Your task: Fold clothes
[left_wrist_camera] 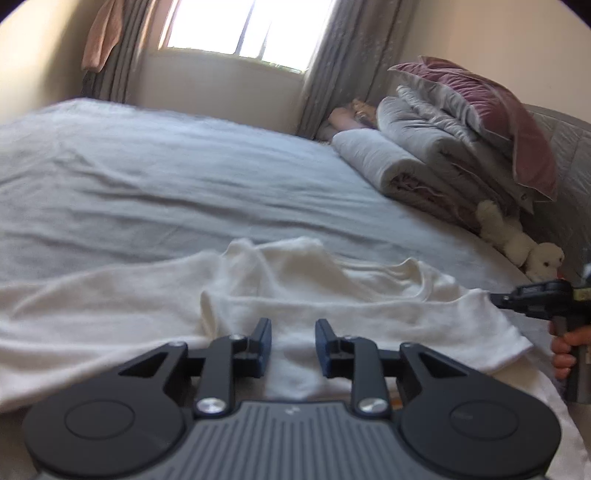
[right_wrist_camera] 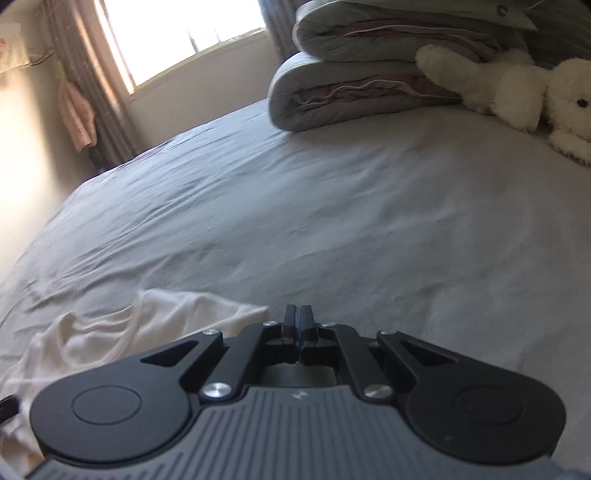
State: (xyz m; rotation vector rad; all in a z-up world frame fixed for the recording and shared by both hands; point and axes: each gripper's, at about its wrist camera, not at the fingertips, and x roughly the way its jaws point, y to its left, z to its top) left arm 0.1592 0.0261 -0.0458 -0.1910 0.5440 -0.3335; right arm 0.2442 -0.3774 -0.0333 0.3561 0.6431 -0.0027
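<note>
A crumpled white garment lies spread across the near part of the bed; in the right wrist view it sits low on the left. My left gripper hovers open over the garment's near middle, with cloth showing in the gap between the blue pads. My right gripper is shut with its pads pressed together, and no cloth shows between them. The garment's right corner ends just beside its tip. The left wrist view shows that tip at the garment's right edge, held by a hand.
A grey-blue wrinkled sheet covers the bed. Folded duvets and a pink pillow are stacked at the right against the headboard. A white plush toy lies beside them. Curtains and a bright window stand beyond the bed.
</note>
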